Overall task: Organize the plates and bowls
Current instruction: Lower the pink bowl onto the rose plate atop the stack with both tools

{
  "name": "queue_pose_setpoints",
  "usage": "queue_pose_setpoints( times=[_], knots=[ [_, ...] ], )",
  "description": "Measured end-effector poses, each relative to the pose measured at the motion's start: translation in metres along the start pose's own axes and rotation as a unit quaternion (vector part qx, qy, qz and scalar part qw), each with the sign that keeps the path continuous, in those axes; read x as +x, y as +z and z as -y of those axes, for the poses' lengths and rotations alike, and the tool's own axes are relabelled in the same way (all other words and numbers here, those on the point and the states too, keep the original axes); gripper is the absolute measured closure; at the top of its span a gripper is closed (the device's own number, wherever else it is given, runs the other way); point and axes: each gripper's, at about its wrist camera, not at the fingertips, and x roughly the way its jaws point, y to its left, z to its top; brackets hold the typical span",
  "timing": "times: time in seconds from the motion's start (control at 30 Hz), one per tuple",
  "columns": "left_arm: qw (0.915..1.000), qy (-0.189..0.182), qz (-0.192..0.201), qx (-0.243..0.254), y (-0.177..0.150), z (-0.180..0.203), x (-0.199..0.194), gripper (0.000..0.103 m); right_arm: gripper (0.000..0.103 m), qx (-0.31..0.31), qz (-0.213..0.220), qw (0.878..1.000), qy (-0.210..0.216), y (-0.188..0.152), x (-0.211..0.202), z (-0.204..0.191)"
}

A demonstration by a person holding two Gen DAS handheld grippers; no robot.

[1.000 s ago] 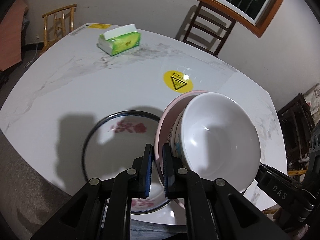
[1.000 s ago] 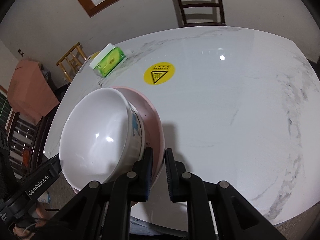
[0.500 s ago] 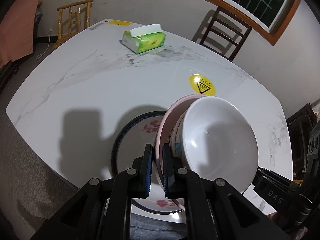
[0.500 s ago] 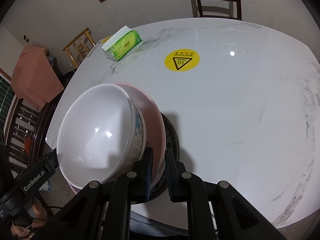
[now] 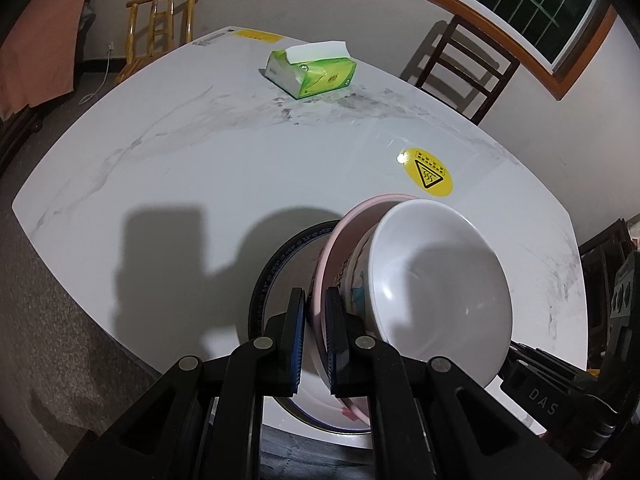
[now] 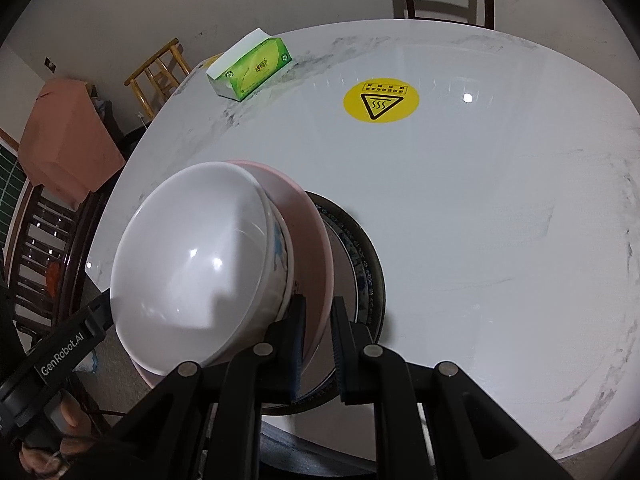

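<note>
The left tongs (image 5: 315, 322) and the right tongs (image 6: 319, 330) both clench the rim of the same pink plate (image 5: 334, 252), one on each side, so it is held between them, tilted on edge. A white bowl (image 5: 436, 296) with a printed outer wall sits nested in the plate, its opening facing the left camera and its smooth underside facing the right one. Just below and behind the held pair, a dark-rimmed plate (image 6: 366, 264) lies flat on the marble surface (image 5: 200, 168) near its front edge; whether the pink plate touches it cannot be told. Farther back on the surface is a round yellow warning sticker (image 6: 381, 101), and beyond that a green tissue box (image 5: 310, 72) with a white sheet sticking up. A dark wooden chair (image 5: 466, 70) and a light wooden chair (image 5: 162, 32) stand past the far edge, by the wall
</note>
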Motion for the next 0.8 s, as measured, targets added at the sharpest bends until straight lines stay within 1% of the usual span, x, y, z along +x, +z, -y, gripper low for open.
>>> queue_pose_setpoints(
  times=[0.37, 0.5, 0.67, 0.77, 0.8],
  knots=[
    [0.9999, -0.009, -0.004, -0.002, -0.0017, -0.0067, 0.0072, 0.098, 0.088, 0.006, 0.009, 1.000, -0.007, -0.0004, 0.0023, -0.0032],
    [0.9999, -0.010, -0.008, -0.001, -0.0030, -0.0079, 0.0099, 0.099, 0.087, 0.001, 0.021, 1.000, -0.015, -0.0019, -0.0011, -0.0060],
    [0.9999, -0.013, -0.005, 0.003, -0.0045, -0.0083, 0.0102, 0.098, 0.087, -0.001, 0.025, 1.000, -0.018, -0.0033, -0.0020, -0.0059],
    [0.9999, -0.012, -0.002, 0.007, -0.0055, -0.0083, 0.0098, 0.096, 0.081, 0.000, 0.028, 0.999, -0.026, -0.0047, -0.0030, -0.0046],
    [0.9999, -0.010, -0.001, 0.008, -0.0061, -0.0087, 0.0091, 0.095, 0.076, 0.000, 0.031, 0.999, -0.032, -0.0054, -0.0037, -0.0041]
  ],
)
